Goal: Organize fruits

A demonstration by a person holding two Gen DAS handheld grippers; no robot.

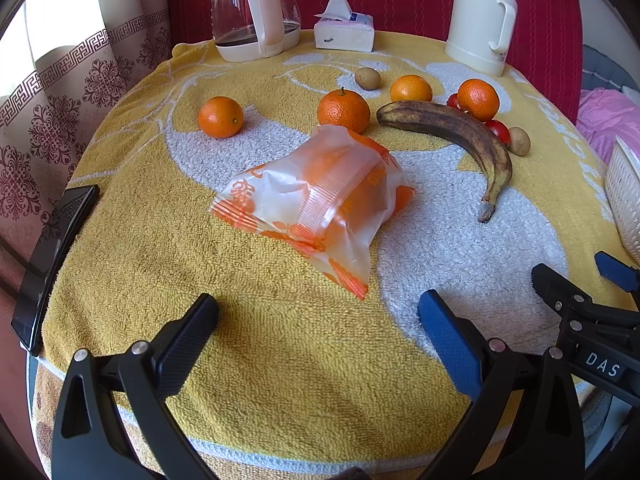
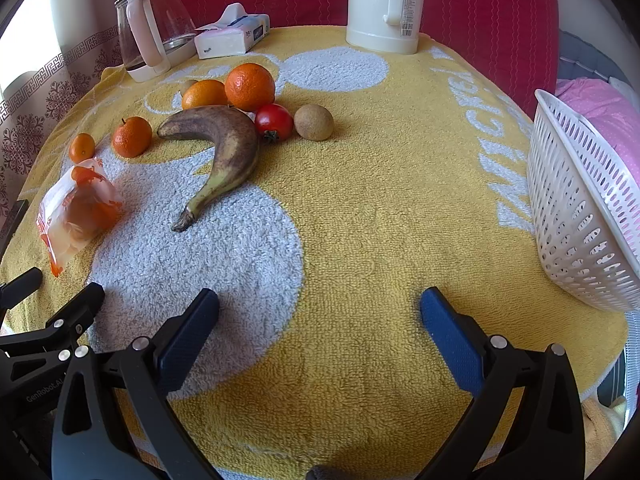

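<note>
On the yellow towel-covered table [image 2: 360, 200] lie a spotted brown banana [image 2: 228, 148], several oranges [image 2: 250, 86], a red tomato [image 2: 274, 121] and a brown round fruit [image 2: 314, 122]. In the left wrist view the banana [image 1: 452, 124] lies beyond a translucent orange-printed snack bag [image 1: 316, 200], with oranges [image 1: 343, 110] behind it. My left gripper [image 1: 318, 304] hovers open just short of the bag, nothing between its fingers. My right gripper [image 2: 320, 300] is open over bare towel, well short of the fruit. A white perforated basket [image 2: 580, 208] stands tilted at the right edge.
At the back stand a glass kettle [image 1: 256, 8], a tissue pack [image 1: 344, 30] and a cream thermos jug [image 1: 480, 20]. A black phone [image 1: 52, 256] lies at the table's left edge. Patterned curtains hang at the left, with red fabric behind the table.
</note>
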